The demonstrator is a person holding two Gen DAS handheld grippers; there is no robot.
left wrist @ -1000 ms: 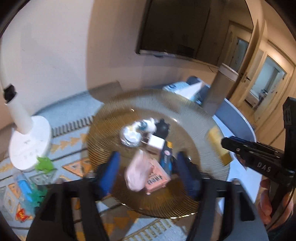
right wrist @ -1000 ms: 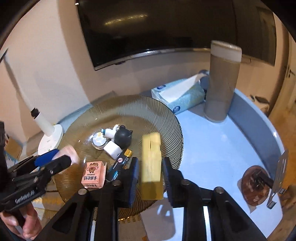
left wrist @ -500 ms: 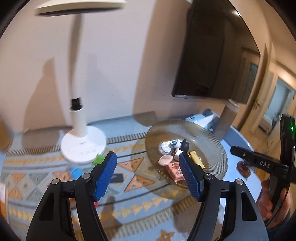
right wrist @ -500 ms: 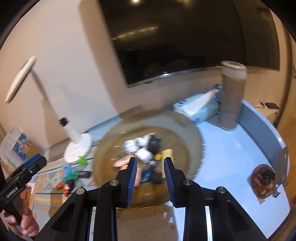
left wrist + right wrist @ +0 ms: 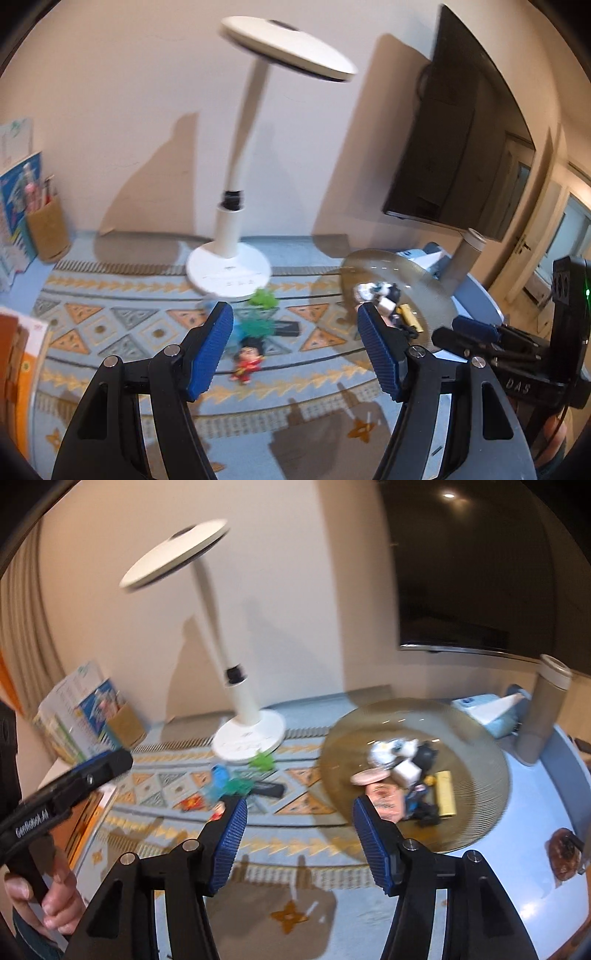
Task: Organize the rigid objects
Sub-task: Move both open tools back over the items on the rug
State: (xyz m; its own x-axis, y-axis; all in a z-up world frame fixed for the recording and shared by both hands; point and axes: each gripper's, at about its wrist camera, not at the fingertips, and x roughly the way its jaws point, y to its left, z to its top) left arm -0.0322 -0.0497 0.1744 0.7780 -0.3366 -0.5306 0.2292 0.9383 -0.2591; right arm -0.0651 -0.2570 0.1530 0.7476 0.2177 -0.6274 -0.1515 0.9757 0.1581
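A: What does the left wrist view show?

B: The left gripper (image 5: pixel 295 345) is spread wide with nothing in it. It hangs over the patterned mat (image 5: pixel 140 328). Past its tips lie a little red doll (image 5: pixel 248 360), a green toy (image 5: pixel 263 298) and a black bar (image 5: pixel 286 327). The white lamp (image 5: pixel 229 271) stands just behind them. The glass plate (image 5: pixel 428 284) sits to the right, with small things piled on it. The right gripper (image 5: pixel 476 334) pokes in from the right edge; I cannot tell from here if it is open.

A: And the right wrist view?

B: The right gripper (image 5: pixel 297 834) is wide open too, holding nothing. There is open mat (image 5: pixel 295 843) between its fingers. The plate (image 5: pixel 480 746) is on the right, and its edge is near the right finger. On it are a yellow block (image 5: pixel 444 794), a pink box (image 5: pixel 384 803) and a black toy (image 5: pixel 424 755). A brown tube (image 5: pixel 541 709) and a tissue pack (image 5: pixel 491 709) stand behind the plate. The lamp (image 5: pixel 249 734) and the green toy (image 5: pixel 263 760) are on the left side.
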